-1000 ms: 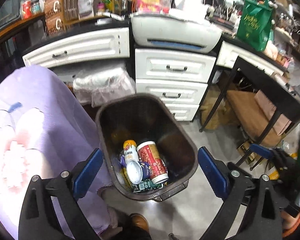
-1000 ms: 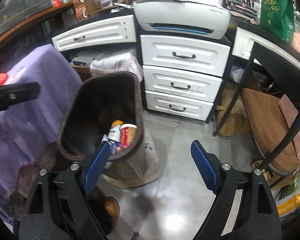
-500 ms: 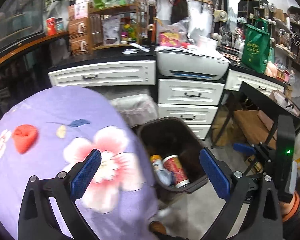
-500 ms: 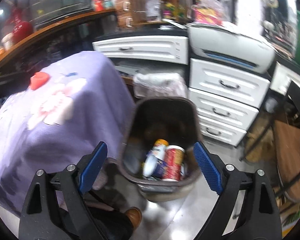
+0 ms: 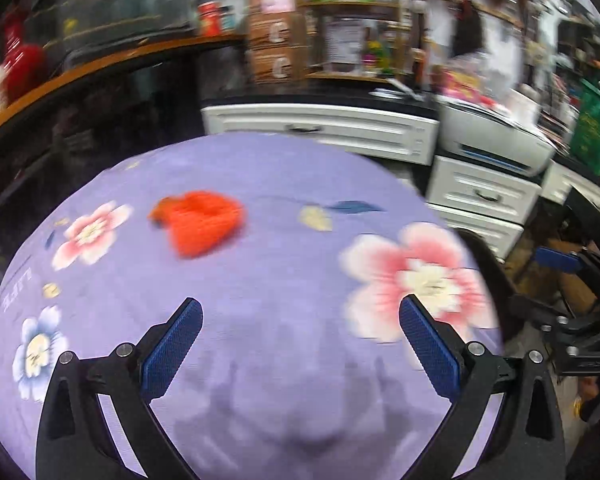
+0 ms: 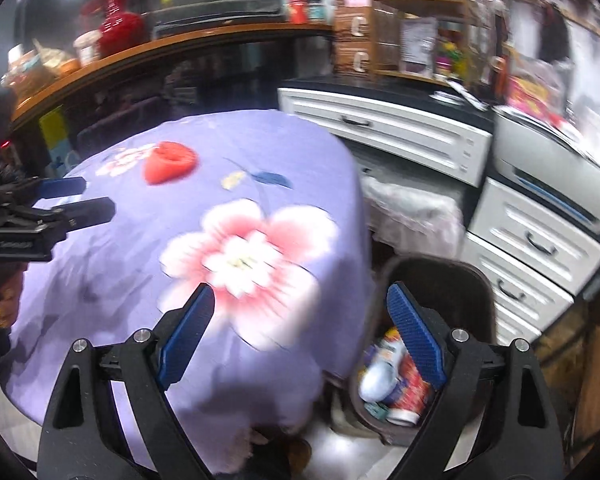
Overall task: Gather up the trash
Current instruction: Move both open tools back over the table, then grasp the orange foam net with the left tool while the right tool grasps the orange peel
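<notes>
Both views swung from bin (image 6: 440,280) to tablecloth (image 5: 260,280), seemingly rising

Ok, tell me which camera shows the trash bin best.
The right wrist view: the dark trash bin stands beside the purple flowered tablecloth, its opening visible with cups and wrappers inside. The left wrist view shows only a dark sliver of its rim past the cloth's edge.

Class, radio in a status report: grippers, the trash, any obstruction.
Left gripper open, empty. Right gripper open, empty. Red wrapper on purple floral tablecloth; bin holds cups. Path clear.
</notes>
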